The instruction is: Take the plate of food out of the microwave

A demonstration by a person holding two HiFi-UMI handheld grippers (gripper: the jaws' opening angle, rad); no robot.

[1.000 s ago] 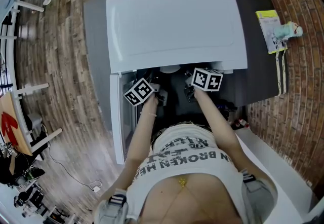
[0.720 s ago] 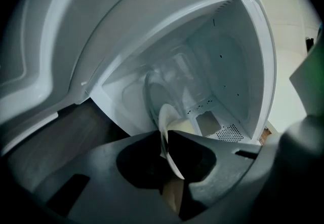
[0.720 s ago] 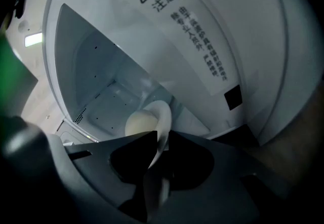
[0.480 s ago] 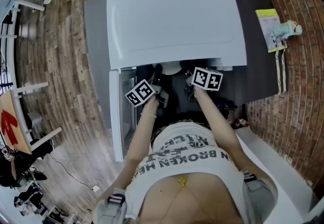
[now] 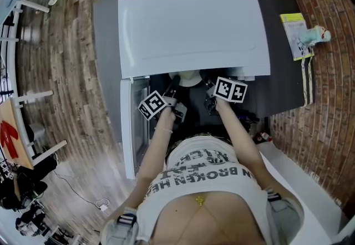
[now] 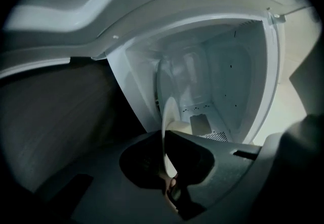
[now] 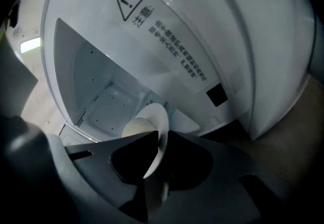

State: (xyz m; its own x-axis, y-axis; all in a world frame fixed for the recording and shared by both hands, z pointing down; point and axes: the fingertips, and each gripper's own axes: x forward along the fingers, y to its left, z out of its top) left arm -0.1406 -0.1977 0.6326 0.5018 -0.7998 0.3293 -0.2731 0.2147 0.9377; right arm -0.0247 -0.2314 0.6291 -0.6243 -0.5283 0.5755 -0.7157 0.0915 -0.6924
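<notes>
A white plate [image 5: 190, 78] with a pale bun on it sits at the mouth of the white microwave [image 5: 194, 22], just under its top edge. My left gripper [image 5: 173, 84] is shut on the plate's left rim, seen edge-on in the left gripper view [image 6: 165, 126] with the bun [image 6: 181, 126] beside it. My right gripper [image 5: 208, 85] holds the right rim; its jaws have just been closing, and the plate rim [image 7: 156, 142] is pinched between them. The bun [image 7: 135, 127] lies on the plate's left. Behind the plate the microwave cavity [image 6: 223, 81] is bare.
The microwave door [image 5: 128, 127] hangs open at the left of my left arm. The microwave stands on a grey table [image 5: 105, 27]. A yellow-edged booklet [image 5: 293, 30] and a small toy [image 5: 317, 33] lie at the table's right edge. Brick surface lies to the right.
The plate shows further out from under the microwave's top edge than before. My left gripper has rolled and shifted slightly toward me. The right gripper has hardly moved.
</notes>
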